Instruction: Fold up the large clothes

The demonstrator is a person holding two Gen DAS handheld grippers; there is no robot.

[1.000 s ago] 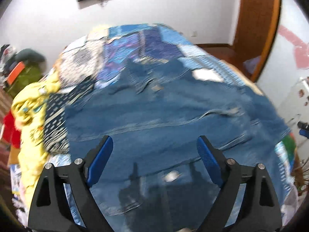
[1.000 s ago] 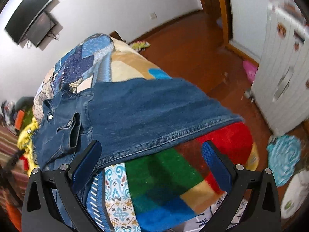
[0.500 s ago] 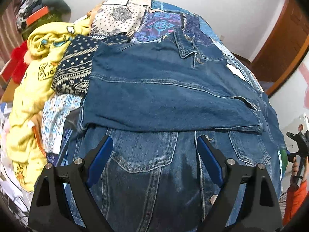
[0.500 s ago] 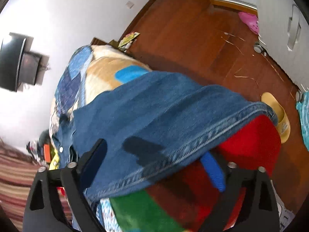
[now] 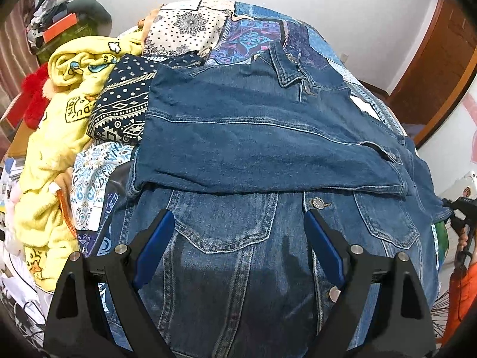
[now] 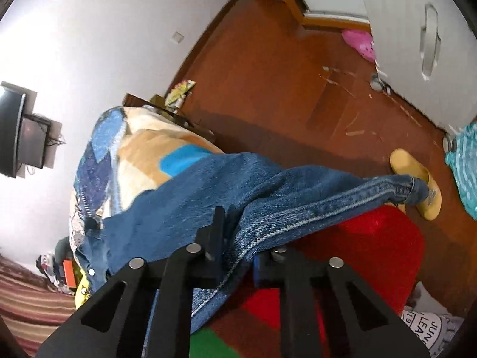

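Note:
A blue denim jacket (image 5: 268, 155) lies spread on a bed, one sleeve folded across its chest. My left gripper (image 5: 238, 238) is open and empty, hovering over the jacket's pocket area near me. In the right wrist view my right gripper (image 6: 238, 253) is shut on the jacket's hem edge (image 6: 298, 208) at the bed's side, with denim bunched between the fingers. The right gripper also shows at the far right of the left wrist view (image 5: 459, 211).
A patchwork bedspread (image 5: 253, 29) covers the bed. A yellow blanket (image 5: 53, 137) and a patterned dark cloth (image 5: 122, 110) lie at the left. A red and green blanket (image 6: 372, 253) hangs at the bed's side. A yellow slipper (image 6: 417, 185) lies on the wooden floor (image 6: 283, 74).
My right gripper has come down onto the jacket's hem and closed on it. My left gripper has drawn back toward the near part of the jacket and stays open.

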